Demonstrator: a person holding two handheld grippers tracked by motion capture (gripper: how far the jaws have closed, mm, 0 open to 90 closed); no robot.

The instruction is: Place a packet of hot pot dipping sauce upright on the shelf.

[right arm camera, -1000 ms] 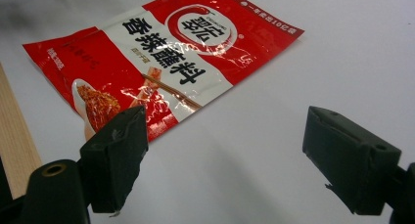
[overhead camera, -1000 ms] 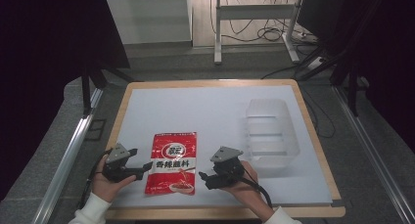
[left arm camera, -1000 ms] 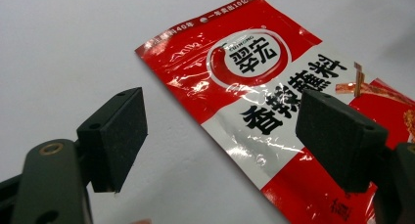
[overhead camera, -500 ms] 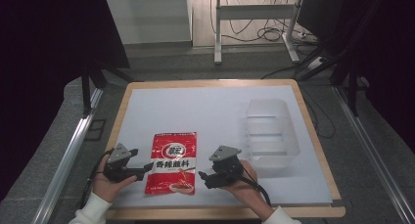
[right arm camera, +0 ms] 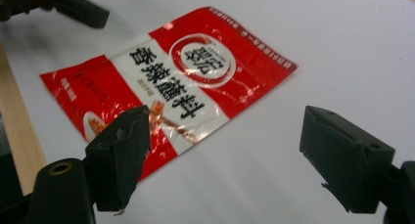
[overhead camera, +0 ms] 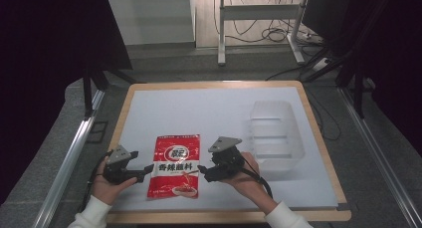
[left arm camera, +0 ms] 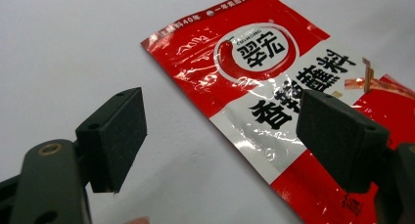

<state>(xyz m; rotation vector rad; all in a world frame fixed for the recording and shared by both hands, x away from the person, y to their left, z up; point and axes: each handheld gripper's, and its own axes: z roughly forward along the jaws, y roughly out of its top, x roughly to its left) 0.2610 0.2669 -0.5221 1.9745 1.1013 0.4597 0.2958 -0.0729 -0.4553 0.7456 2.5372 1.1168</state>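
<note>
Approach stage: the left gripper (overhead camera: pixel 148 167) and right gripper (overhead camera: pixel 200 169), jaws spread and empty, flank the flat red-and-white foil seasoning sachet (overhead camera: pixel 175 165) lying near the white table's (overhead camera: pixel 199 108) front edge. Its long axis runs front-to-back, logo end farthest away. The next move probably calls for pinching its side edges.

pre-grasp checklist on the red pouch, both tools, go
1. Red pouch lies flat on the white table: ok.
2. Left tool open, at the pouch's left edge: ok.
3. Right tool open, at the pouch's right edge: ok.
4. Nothing lying on the pouch: ok.
5. Clear bin apart from the pouch, to its right: ok.
6. Jaws low enough to catch the pouch edges: cannot tell.
</note>
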